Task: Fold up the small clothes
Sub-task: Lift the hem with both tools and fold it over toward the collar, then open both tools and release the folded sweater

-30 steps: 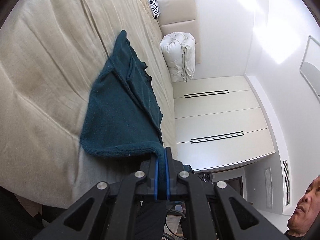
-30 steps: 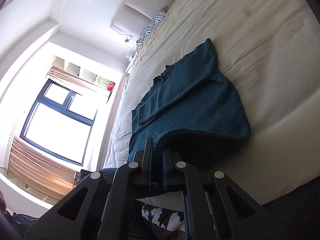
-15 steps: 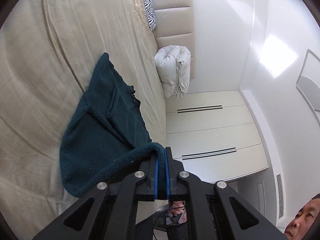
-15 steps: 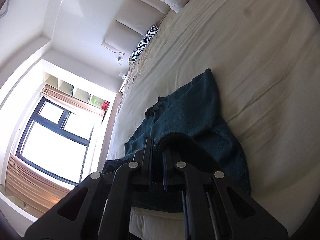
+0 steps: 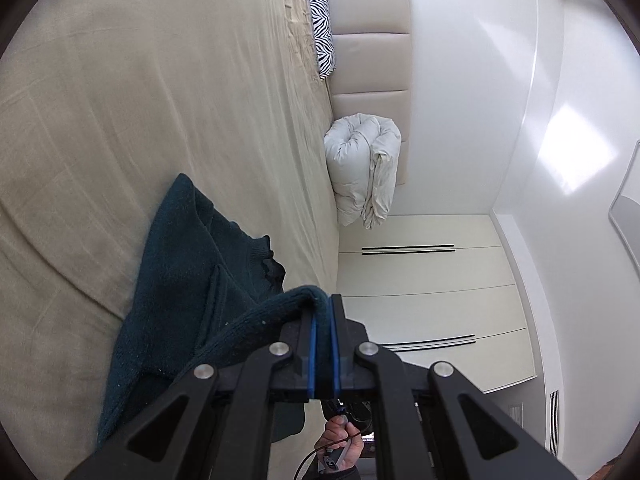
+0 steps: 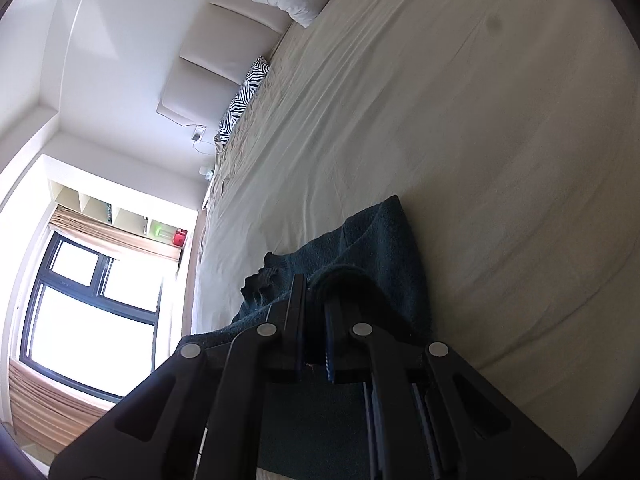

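A dark teal knit garment (image 5: 188, 264) lies on the beige bed sheet (image 5: 120, 100), its near edge lifted. My left gripper (image 5: 324, 304) is shut on one corner of that edge, and the cloth drapes over the fingertips. In the right wrist view the same garment (image 6: 380, 240) lies ahead, and my right gripper (image 6: 316, 284) is shut on another corner of the lifted edge. The rest of the garment under both grippers is hidden by the black fingers.
A rolled white duvet (image 5: 364, 168) and a zebra-print pillow (image 5: 322, 32) lie by the padded headboard (image 5: 372, 60). White wardrobe doors (image 5: 424, 300) stand beside the bed. A bright window (image 6: 92, 300) shows in the right wrist view. A person's hand (image 5: 340, 440) is below the left gripper.
Both grippers have lifted the garment's near edge and carried it forward over the rest of the garment, toward the headboard. The flat part in view has shrunk.
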### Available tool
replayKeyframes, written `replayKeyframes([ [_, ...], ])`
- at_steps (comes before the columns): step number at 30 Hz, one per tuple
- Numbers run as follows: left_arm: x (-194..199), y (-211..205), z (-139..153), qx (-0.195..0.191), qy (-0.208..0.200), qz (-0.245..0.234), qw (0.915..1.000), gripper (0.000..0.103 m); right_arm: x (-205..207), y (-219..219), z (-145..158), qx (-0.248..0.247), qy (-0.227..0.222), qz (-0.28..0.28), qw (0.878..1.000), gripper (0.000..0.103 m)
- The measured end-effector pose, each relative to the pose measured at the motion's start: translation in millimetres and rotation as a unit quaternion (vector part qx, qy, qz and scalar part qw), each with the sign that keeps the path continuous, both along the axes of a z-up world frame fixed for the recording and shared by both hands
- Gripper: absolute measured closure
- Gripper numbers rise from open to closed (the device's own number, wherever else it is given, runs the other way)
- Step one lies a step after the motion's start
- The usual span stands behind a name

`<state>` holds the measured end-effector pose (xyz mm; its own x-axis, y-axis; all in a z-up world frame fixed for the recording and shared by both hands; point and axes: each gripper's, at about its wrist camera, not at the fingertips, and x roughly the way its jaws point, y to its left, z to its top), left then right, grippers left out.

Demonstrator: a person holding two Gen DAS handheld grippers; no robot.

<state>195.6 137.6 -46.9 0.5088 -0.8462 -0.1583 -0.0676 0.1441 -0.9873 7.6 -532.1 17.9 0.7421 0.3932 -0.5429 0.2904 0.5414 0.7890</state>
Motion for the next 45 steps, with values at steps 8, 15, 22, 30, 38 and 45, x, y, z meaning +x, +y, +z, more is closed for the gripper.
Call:
replayKeyframes([
  [8, 43, -1, -29, 0.009, 0.031, 0.015, 0.9993, 0.097, 59, -10, -24, -0.004, 0.025, -0.019, 1.0, 0.096],
  [15, 56, -1, -51, 0.019, 0.053, 0.019, 0.9982, 0.097, 91, -13, -49, -0.015, 0.051, -0.026, 0.998, 0.096],
  [22, 50, 14, -61, 0.022, 0.071, 0.047, 0.9962, 0.066, 105, -11, -62, -0.011, 0.059, -0.023, 0.998, 0.095],
  [30, 27, 21, -33, 0.071, 0.037, 0.043, 0.9959, 0.036, 103, 0, -39, -0.081, 0.051, -0.013, 0.995, 0.084],
  [38, -25, -12, -22, 0.212, -0.01, -0.019, 0.9771, 0.036, 54, 18, -21, -0.189, 0.079, 0.003, 0.979, 0.084],
  [45, -62, -25, -31, 0.297, -0.026, -0.049, 0.9533, 0.037, 11, 42, -24, -0.276, 0.107, 0.06, 0.953, 0.084],
])
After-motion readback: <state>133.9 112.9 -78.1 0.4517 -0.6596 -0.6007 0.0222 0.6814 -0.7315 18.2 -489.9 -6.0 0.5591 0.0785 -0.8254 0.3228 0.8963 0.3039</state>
